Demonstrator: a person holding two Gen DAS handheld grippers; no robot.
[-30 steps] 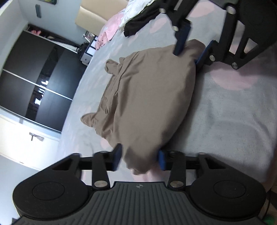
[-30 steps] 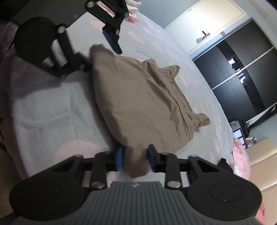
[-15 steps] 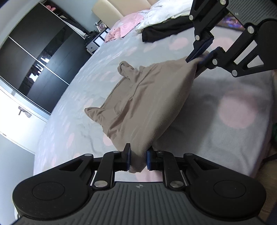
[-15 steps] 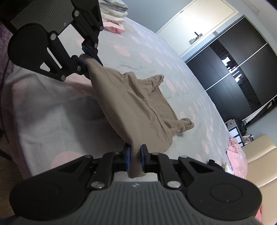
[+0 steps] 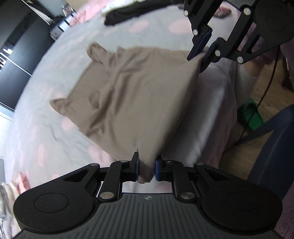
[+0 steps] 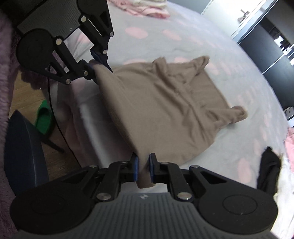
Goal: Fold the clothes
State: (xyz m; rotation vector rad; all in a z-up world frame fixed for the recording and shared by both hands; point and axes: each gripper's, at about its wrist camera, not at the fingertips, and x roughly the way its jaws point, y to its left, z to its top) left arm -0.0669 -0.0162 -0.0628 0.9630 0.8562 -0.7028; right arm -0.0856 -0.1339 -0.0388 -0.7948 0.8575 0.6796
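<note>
A tan shirt (image 5: 132, 95) lies on the grey bed with pink dots (image 5: 46, 128), sleeves toward the far side. My left gripper (image 5: 146, 170) is shut on one bottom corner of it. My right gripper (image 6: 143, 170) is shut on the other bottom corner. The hem is stretched taut between them, lifted over the bed's near edge. The shirt also shows in the right wrist view (image 6: 165, 110), with the left gripper (image 6: 97, 64) at its far corner. In the left wrist view the right gripper (image 5: 200, 55) shows at the far corner.
A black garment (image 5: 125, 12) and pink and white clothes (image 6: 147, 7) lie at the bed's ends. Beyond the bed edge are a wooden floor (image 5: 264, 95), a green slipper (image 6: 43, 117), a dark blue chair (image 6: 23, 152) and a black cable. Dark wardrobe doors (image 6: 272, 40) stand behind.
Both grippers have pulled the shirt's hem back toward the bed's near edge and lifted it. The hem is now taut and the floor and chair have come into view.
</note>
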